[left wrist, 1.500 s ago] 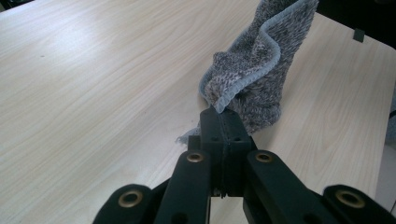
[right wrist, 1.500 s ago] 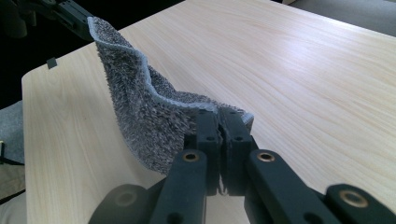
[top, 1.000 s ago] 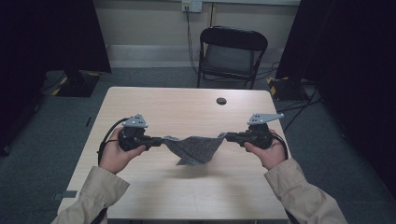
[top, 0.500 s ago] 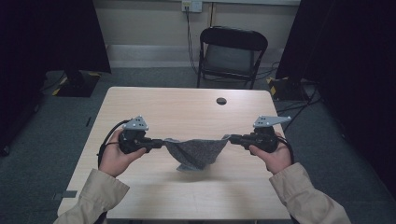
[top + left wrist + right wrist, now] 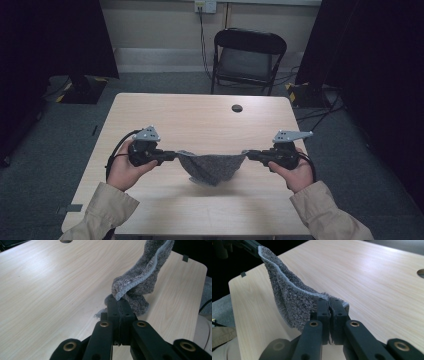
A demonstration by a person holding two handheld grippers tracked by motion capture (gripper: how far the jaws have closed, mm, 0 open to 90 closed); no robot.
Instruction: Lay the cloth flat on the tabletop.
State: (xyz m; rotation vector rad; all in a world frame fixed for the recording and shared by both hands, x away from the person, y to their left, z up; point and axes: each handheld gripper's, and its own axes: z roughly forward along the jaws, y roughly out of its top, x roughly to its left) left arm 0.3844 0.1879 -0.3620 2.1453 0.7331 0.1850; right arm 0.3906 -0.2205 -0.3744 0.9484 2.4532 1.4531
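Grey terry cloth (image 5: 212, 167) hangs stretched between two grippers above the near half of the wooden table (image 5: 200, 115), its middle sagging toward the tabletop. Left gripper (image 5: 172, 155) is clamped on one corner, right gripper (image 5: 248, 155) on the opposite corner. The step looks like spreading the cloth out in the air. Next probably comes lowering it flat, keeping both corners pinched and level.

recording studio: black curtains (image 5: 60, 35), lone table (image 5: 200, 115)
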